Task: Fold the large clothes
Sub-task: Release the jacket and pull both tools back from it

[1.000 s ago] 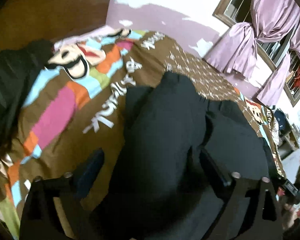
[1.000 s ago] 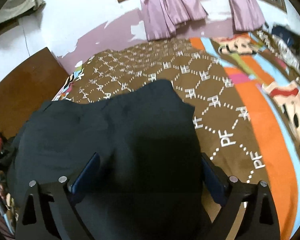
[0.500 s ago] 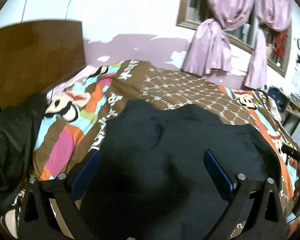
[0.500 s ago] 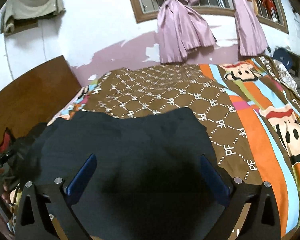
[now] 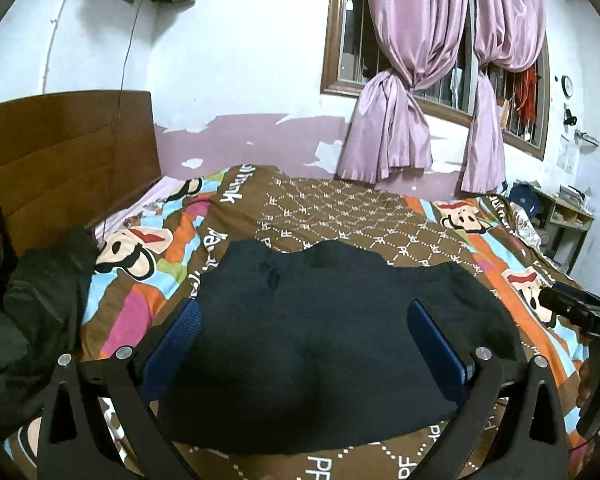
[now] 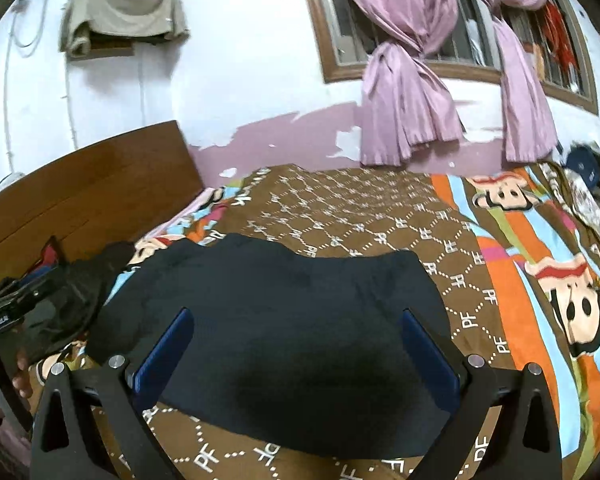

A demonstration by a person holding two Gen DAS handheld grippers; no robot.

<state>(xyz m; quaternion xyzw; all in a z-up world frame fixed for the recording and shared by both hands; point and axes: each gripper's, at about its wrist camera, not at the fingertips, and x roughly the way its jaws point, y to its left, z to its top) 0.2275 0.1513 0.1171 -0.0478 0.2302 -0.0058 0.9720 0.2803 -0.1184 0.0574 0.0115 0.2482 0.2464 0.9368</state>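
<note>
The dark garment (image 5: 324, 336) lay flat on the bed (image 5: 340, 208), already doubled into a compact, roughly rectangular bundle with its near edge toward the cameras; judging by its shape, most of the folding looked done, with perhaps one more fold or a smoothing left. The left gripper (image 5: 304, 340) hung above it with fingers (image 5: 172, 340) spread wide, gripping nothing. The right gripper (image 6: 296, 348) likewise had its fingers (image 6: 428, 348) fully apart, empty, clear of the cloth.
</note>
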